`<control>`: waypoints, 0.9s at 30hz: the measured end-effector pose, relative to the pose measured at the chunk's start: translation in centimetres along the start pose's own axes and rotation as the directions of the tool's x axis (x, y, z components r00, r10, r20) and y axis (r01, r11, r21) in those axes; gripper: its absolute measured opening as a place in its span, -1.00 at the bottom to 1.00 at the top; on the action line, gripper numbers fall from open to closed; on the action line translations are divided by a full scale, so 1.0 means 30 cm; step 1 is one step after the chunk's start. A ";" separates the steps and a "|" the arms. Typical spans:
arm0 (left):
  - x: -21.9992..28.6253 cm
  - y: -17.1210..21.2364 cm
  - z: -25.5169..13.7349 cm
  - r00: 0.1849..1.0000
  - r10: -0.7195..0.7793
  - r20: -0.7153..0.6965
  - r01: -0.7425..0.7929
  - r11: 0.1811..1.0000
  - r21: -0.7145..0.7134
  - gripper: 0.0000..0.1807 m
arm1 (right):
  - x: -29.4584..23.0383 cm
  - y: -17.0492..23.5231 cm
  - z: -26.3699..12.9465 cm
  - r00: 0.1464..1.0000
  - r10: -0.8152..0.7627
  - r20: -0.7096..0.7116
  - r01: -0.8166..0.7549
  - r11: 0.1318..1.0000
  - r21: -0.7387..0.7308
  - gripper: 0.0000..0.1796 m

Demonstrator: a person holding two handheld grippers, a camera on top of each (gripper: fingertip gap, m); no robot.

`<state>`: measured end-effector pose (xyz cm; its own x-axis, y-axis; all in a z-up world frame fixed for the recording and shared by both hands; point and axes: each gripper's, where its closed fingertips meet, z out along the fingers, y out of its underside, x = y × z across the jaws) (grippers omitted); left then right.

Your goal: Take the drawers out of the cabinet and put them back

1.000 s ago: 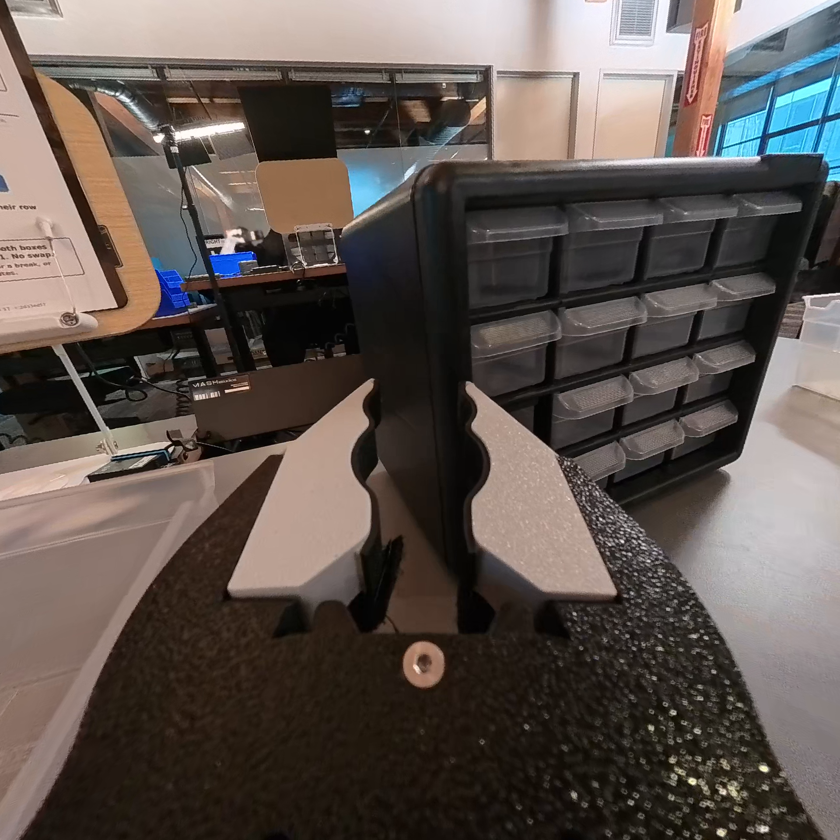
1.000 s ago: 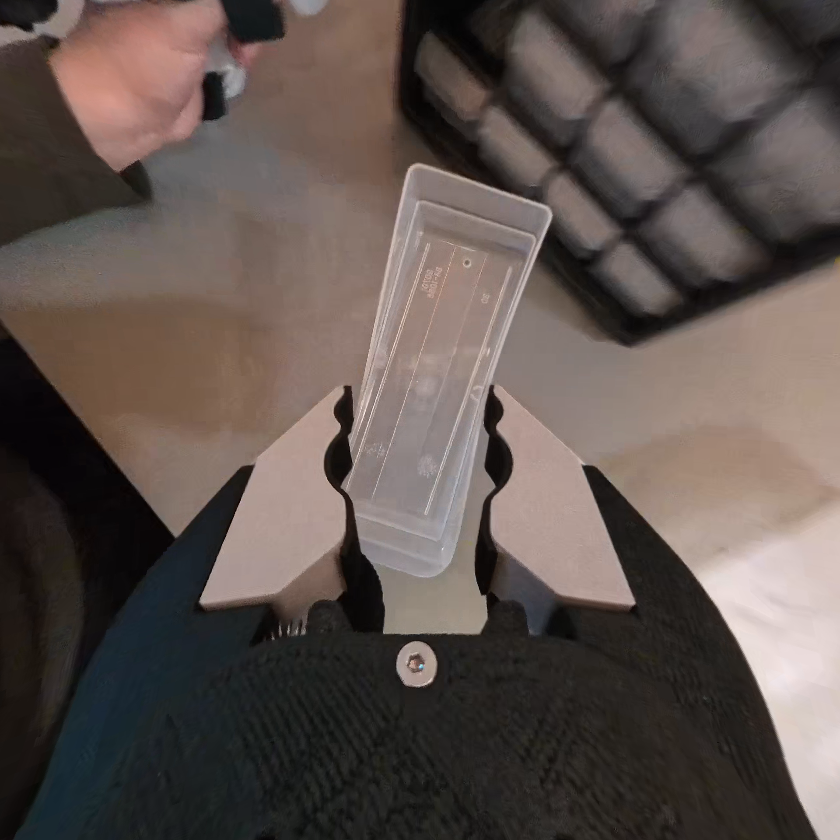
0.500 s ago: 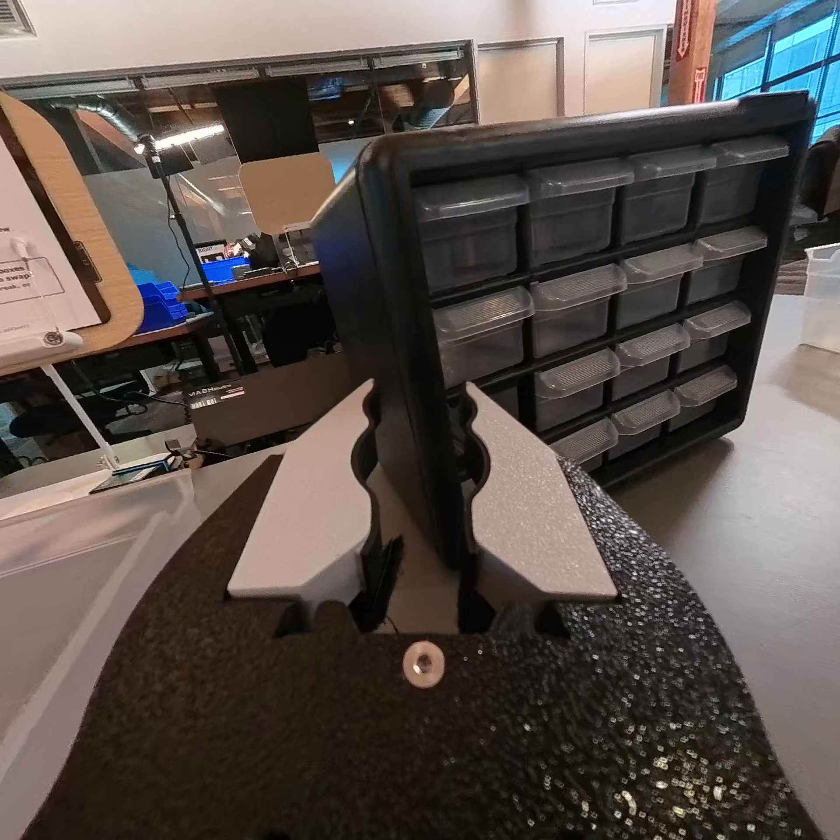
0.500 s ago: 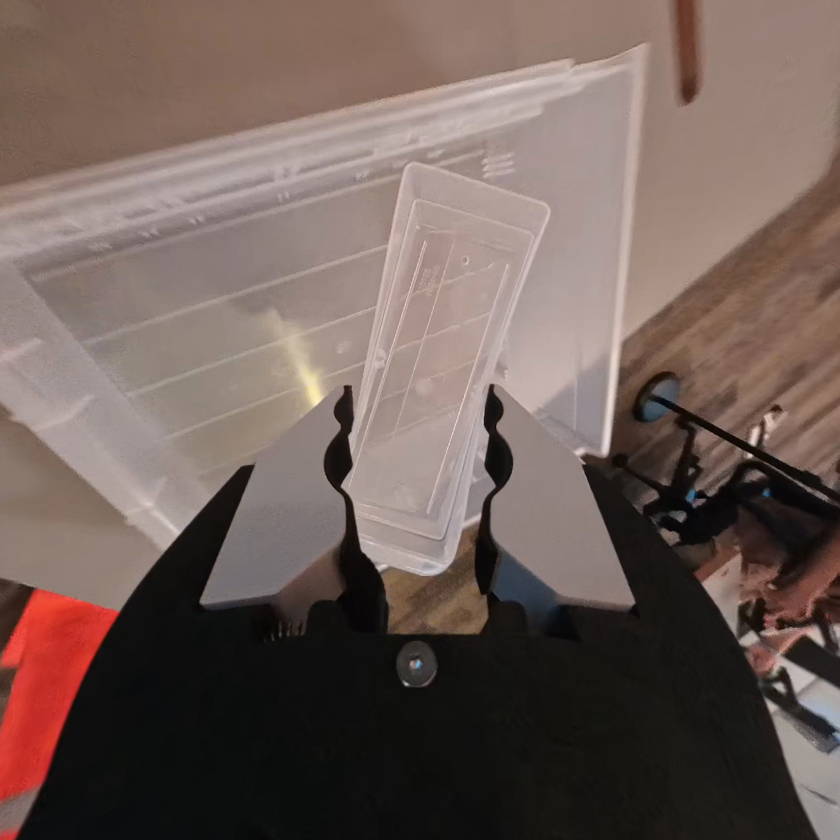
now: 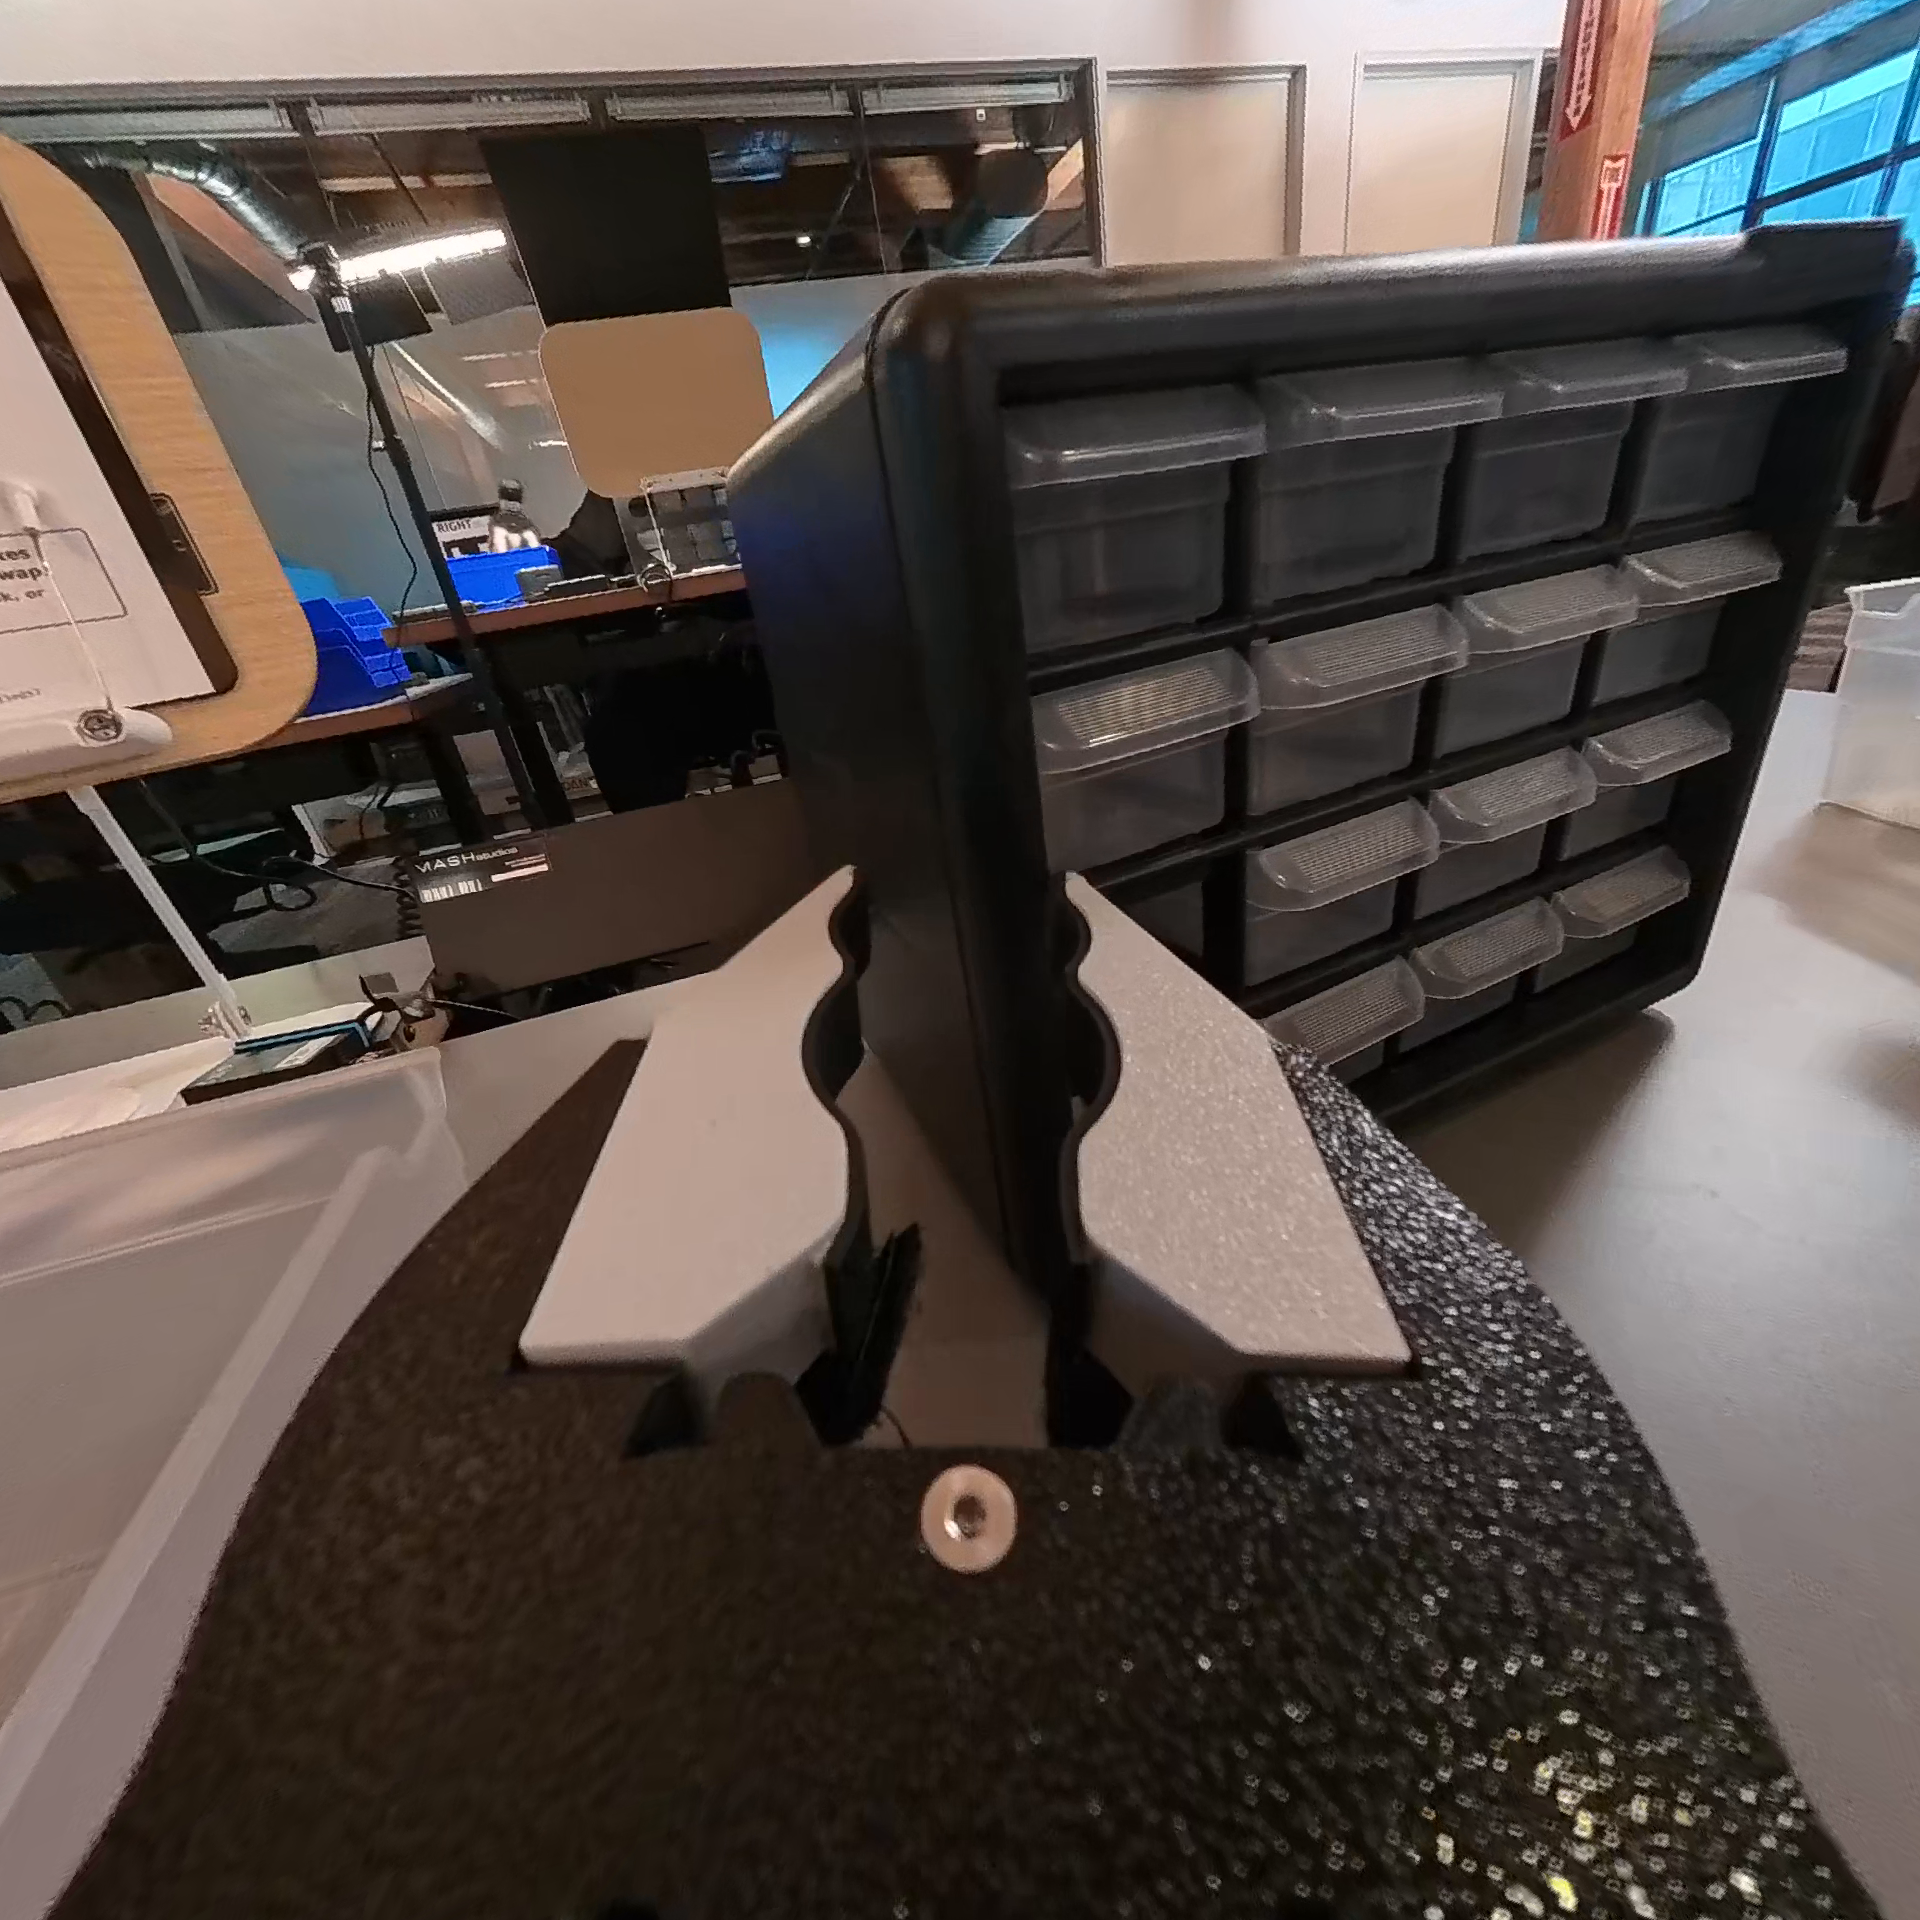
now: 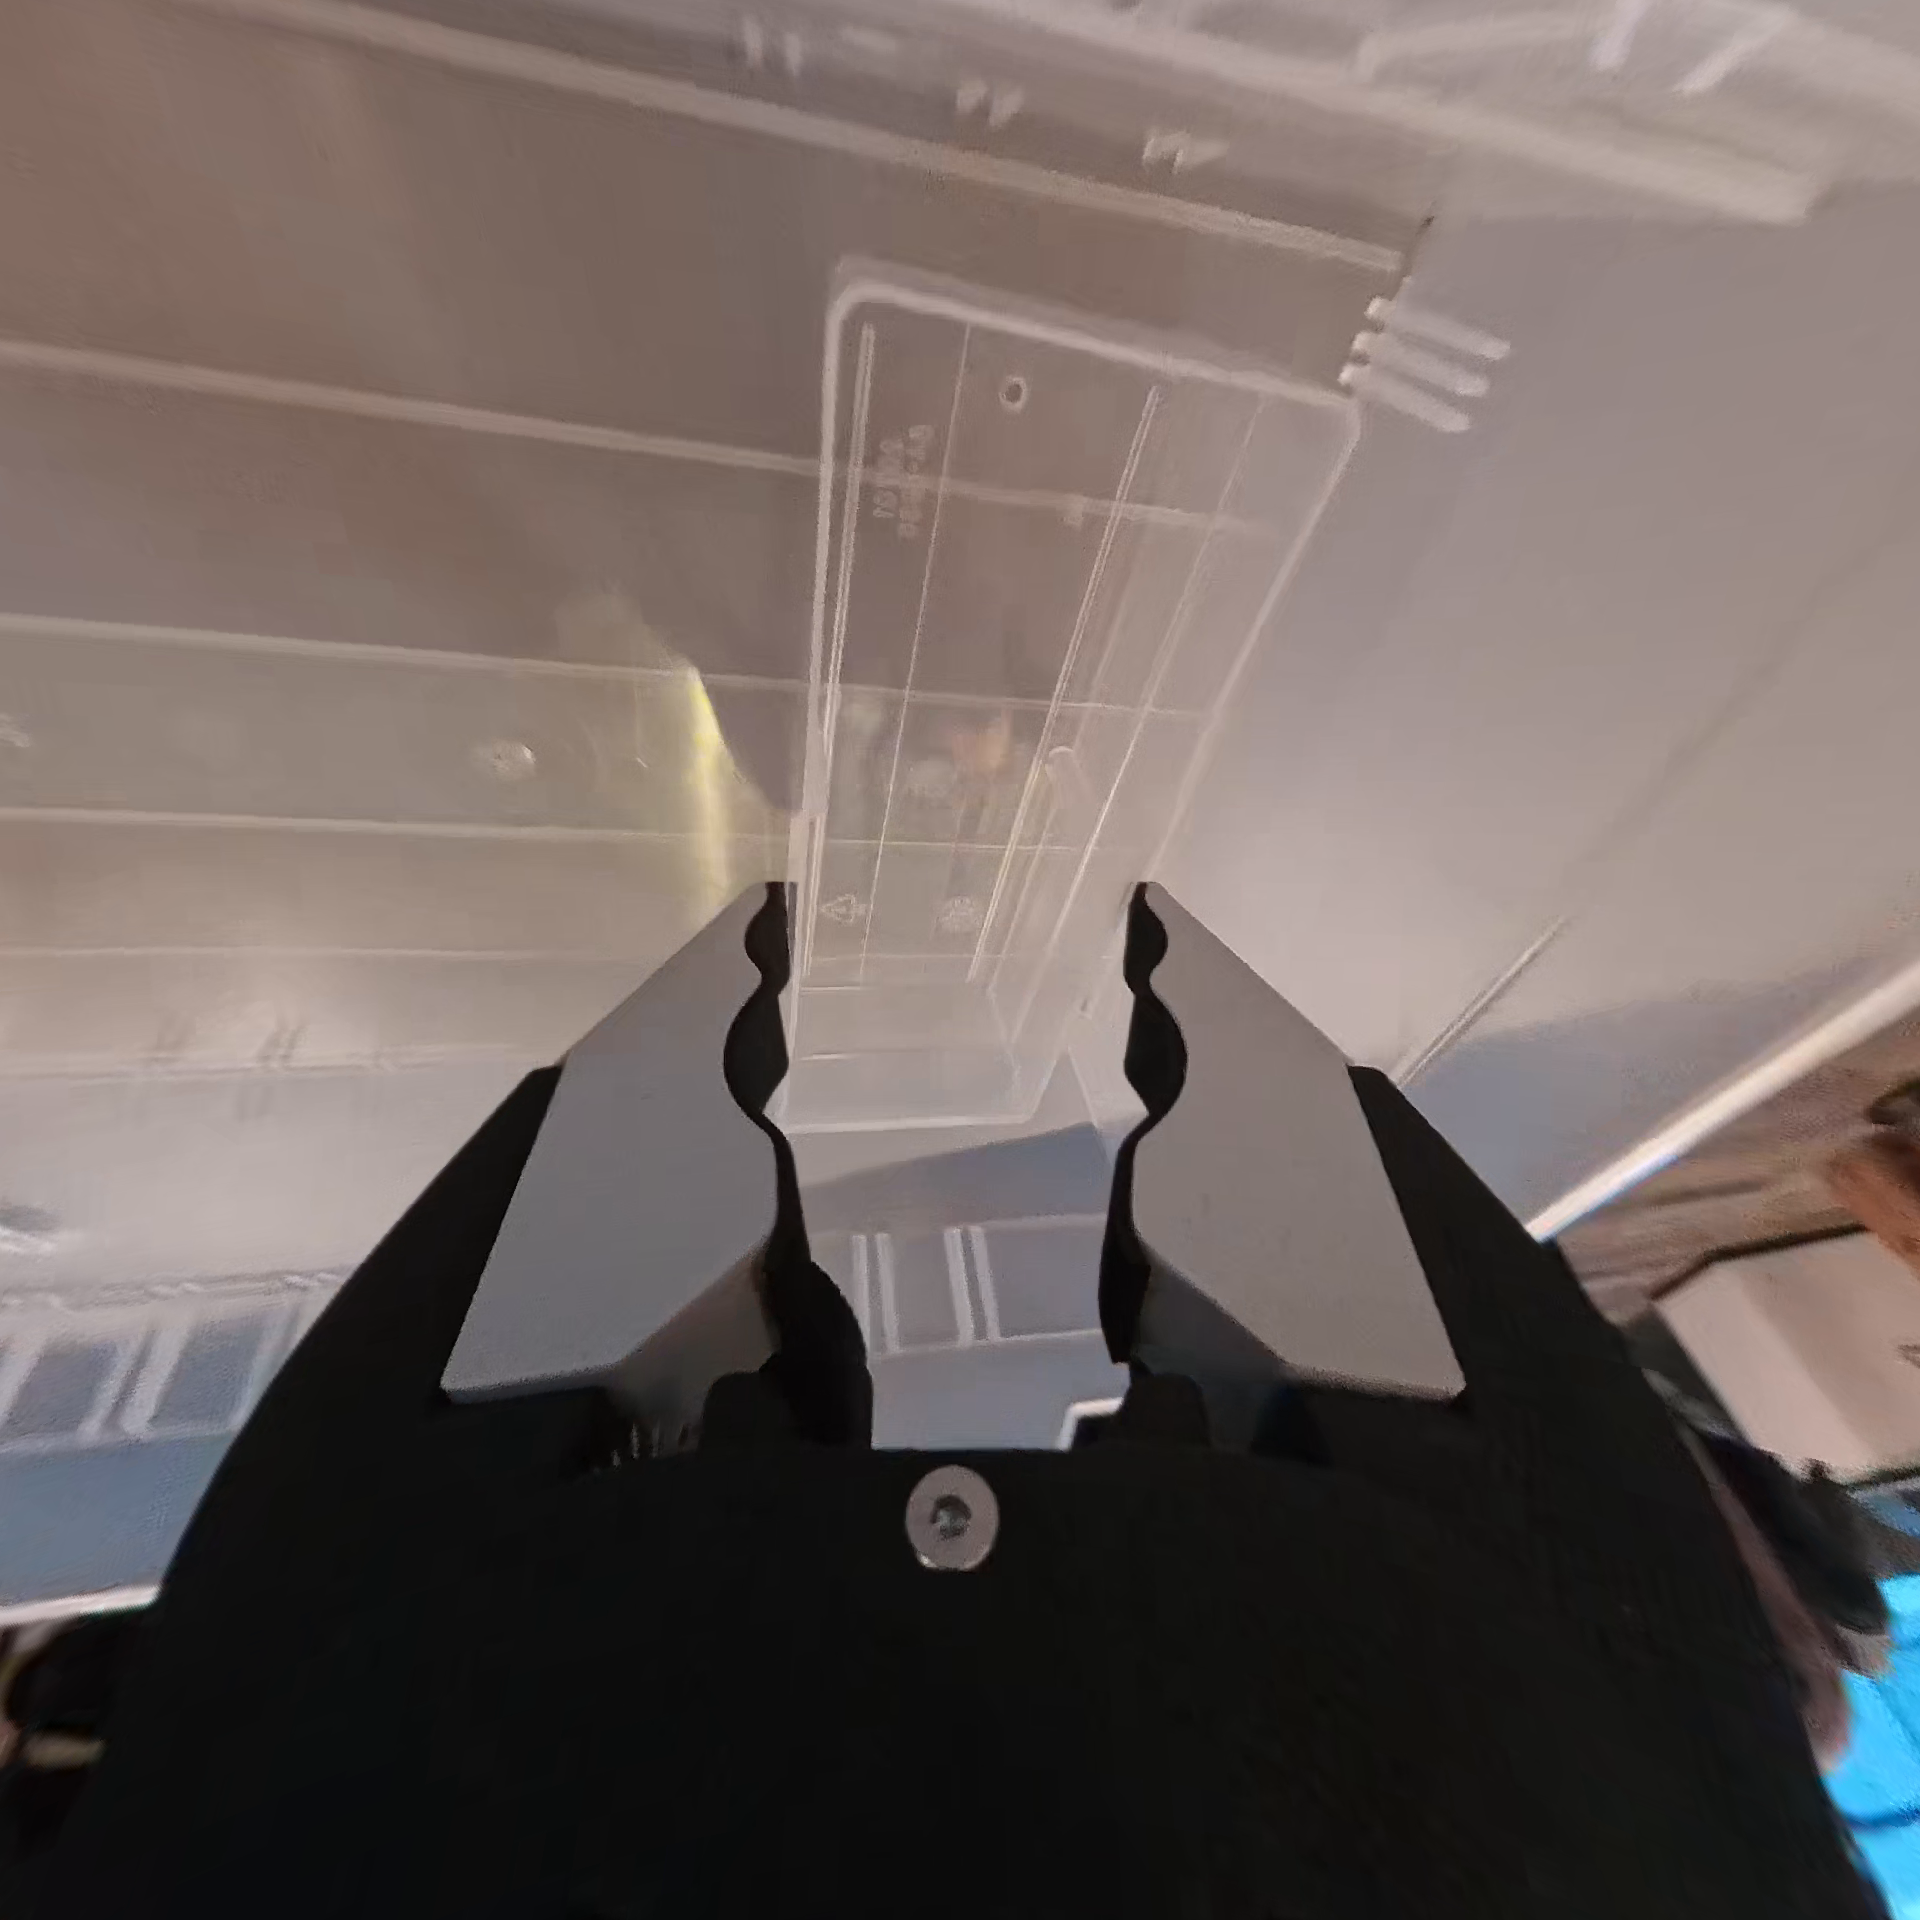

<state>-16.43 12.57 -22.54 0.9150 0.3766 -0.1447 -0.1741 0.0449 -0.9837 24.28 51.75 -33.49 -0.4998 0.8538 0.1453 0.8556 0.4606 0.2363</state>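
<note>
The black cabinet [image 5: 883,727] stands on the grey table, tilted a little, with rows of clear drawers [image 5: 1132,520] in its front. One slot in the third row, at the left, looks dark and empty. My left gripper [image 5: 961,894] is shut on the cabinet's front left edge. In the right wrist view my right gripper [image 6: 958,894] is open and empty. One clear drawer [image 6: 1039,623] lies just past the fingertips inside a large clear bin [image 6: 416,520], with its near end between the jaws and a gap on the right side.
A clear bin [image 5: 156,1195] sits at the left of the table by my left gripper. A small clear container [image 5: 1881,707] stands at the right edge. A wooden clipboard with paper [image 5: 125,416] hangs at the upper left. Desks and blue boxes [image 5: 343,655] lie beyond the table.
My right gripper swung from the cabinet over to the large clear bin, lowered the drawer into it and opened, letting the drawer go. My left gripper kept its hold on the cabinet.
</note>
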 end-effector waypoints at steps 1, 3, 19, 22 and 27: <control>0.001 0.002 0.000 1.000 -0.004 -0.002 0.004 1.000 -0.002 -0.65 | 0.009 0.006 0.003 1.000 -0.027 -0.014 0.027 0.999 -0.026 -0.26; 0.002 0.006 0.002 1.000 -0.007 -0.006 0.007 1.000 -0.006 -0.64 | 0.039 0.013 -0.004 0.996 -0.058 -0.072 0.053 0.996 -0.065 -0.16; 0.027 -0.155 -0.026 0.994 -0.070 -0.088 0.080 0.989 0.122 -0.34 | -0.266 -0.459 -0.761 0.727 0.467 -0.503 0.043 0.701 0.712 -0.12; 0.012 -0.296 -0.021 0.991 -0.107 -0.085 0.122 0.975 0.187 -0.25 | -0.395 -0.702 -0.778 0.748 0.483 -0.456 0.089 0.608 0.789 -0.20; -0.032 -0.400 0.065 0.985 -0.132 -0.114 0.152 0.971 0.184 -0.38 | -0.492 -1.090 -0.727 0.792 0.487 -0.369 0.158 0.420 0.894 -0.36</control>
<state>-15.95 13.48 -10.39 0.9656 0.2589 -0.0248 -0.0972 0.2710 -0.9577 0.73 18.80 -22.40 -0.0290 0.8109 0.5844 0.4004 0.5451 -0.7365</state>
